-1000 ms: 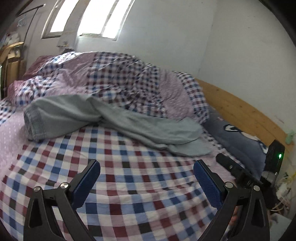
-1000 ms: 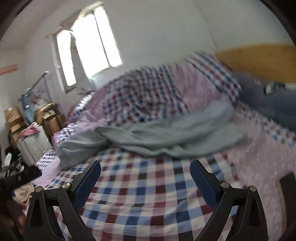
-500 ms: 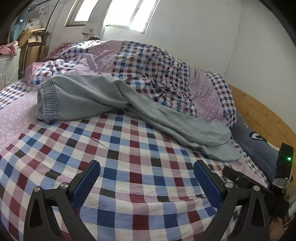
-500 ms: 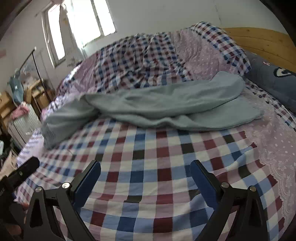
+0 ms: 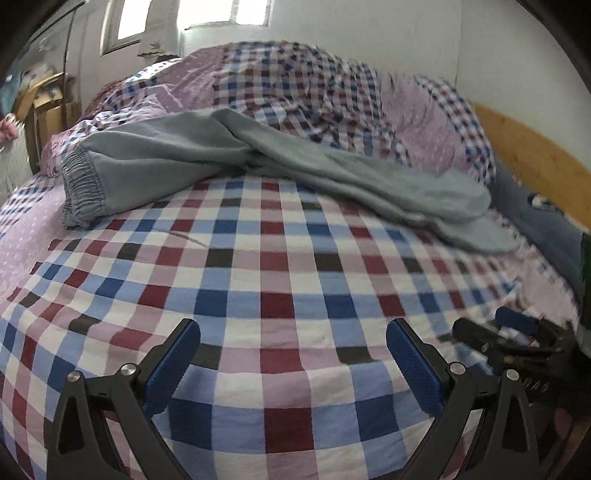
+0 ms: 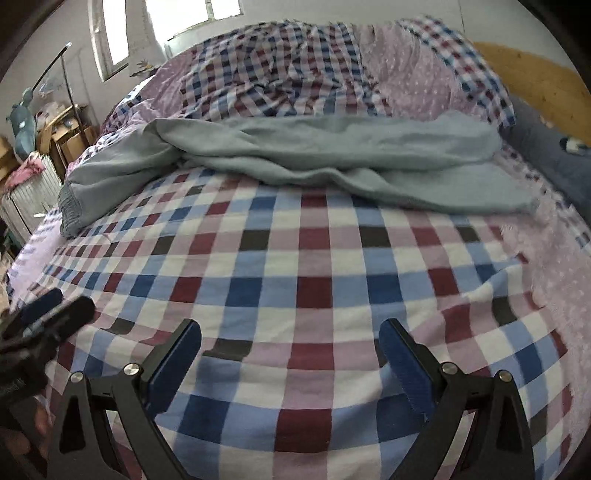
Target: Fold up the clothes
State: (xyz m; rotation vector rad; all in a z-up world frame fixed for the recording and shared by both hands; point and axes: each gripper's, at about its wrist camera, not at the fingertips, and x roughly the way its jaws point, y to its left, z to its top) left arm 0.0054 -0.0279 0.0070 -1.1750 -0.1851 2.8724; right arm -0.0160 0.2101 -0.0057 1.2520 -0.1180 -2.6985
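Note:
Grey-green sweatpants lie rumpled across the far half of the checked bed cover, their elastic waistband at the left and the legs trailing to the right. The right wrist view shows the same sweatpants stretched across the bed. My left gripper is open low over the near part of the cover, well short of the pants, with nothing between its fingers. Over the same near stretch, my right gripper is open and empty too. Each gripper appears at the edge of the other's view.
A heaped checked and lilac duvet lies behind the pants. A wooden headboard and a dark blue pillow are at the right. Furniture and clutter stand beside the bed at the left, under a window.
Both grippers have tilted down and come closer over the bed, so the cover fills more of each view. The sweatpants lie as before. Both stay open.

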